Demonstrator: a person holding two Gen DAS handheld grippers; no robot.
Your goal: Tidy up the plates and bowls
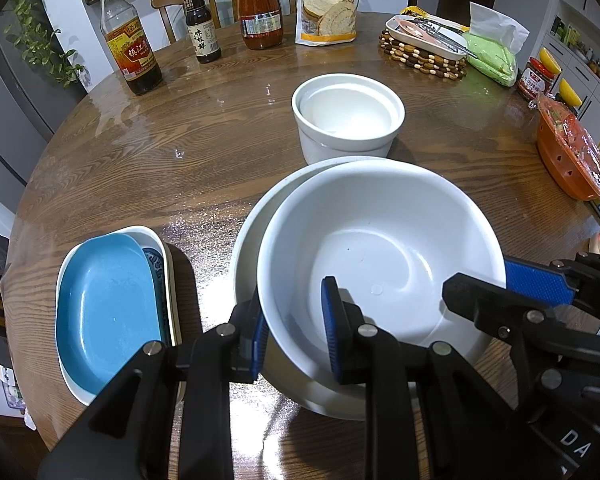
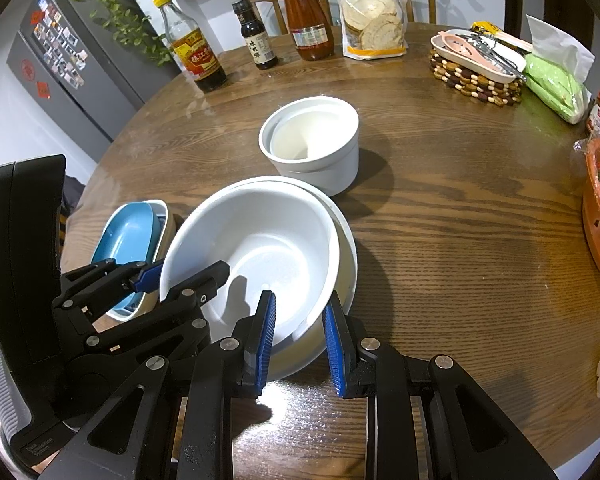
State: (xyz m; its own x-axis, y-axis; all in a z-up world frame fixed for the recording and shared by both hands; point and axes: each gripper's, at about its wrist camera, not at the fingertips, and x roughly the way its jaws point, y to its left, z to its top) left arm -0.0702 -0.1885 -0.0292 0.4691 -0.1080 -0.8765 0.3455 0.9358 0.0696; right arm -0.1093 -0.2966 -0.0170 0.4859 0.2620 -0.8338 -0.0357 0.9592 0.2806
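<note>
a round wooden table (image 1: 148,148) (image 2: 460,240) fills both views. near its front edge sits a wide white bowl (image 1: 380,248) (image 2: 260,248), nested inside a second, slightly wider white bowl (image 1: 248,240) (image 2: 346,248) whose rim shows around it.

the left gripper (image 1: 296,332) (image 2: 180,276) straddles the near left rim of the upper bowl, one blue pad outside the wall and one inside, the jaws parted only a little wider than the rim; whether the pads actually press the bowl cannot be told. the right gripper (image 2: 300,344) (image 1: 484,284) straddles the rim on the other side of the two bowls, its jaws wider apart, with visible gaps between the pads and the bowl walls, so it grips nothing.

just left of the bowls lies a stack of oblong dishes: a blue dish (image 1: 108,312) (image 2: 128,236) on top, a patterned blue-and-white one under it, and a white dish (image 1: 156,236) (image 2: 162,210) at the bottom. behind the bowls, toward the table's middle, stands a straight-sided white pot (image 1: 348,120) (image 2: 312,140) with a smaller white bowl set inside it.

along the far edge stand a vinegar bottle (image 1: 130,40) (image 2: 192,48), a small dark bottle (image 1: 200,24) (image 2: 258,36), a red sauce bottle (image 1: 259,4) (image 2: 308,16) and a flour bag (image 1: 328,0) (image 2: 374,8). to the right, a white tray (image 1: 428,38) (image 2: 476,56) rests on a beaded mat.
</note>
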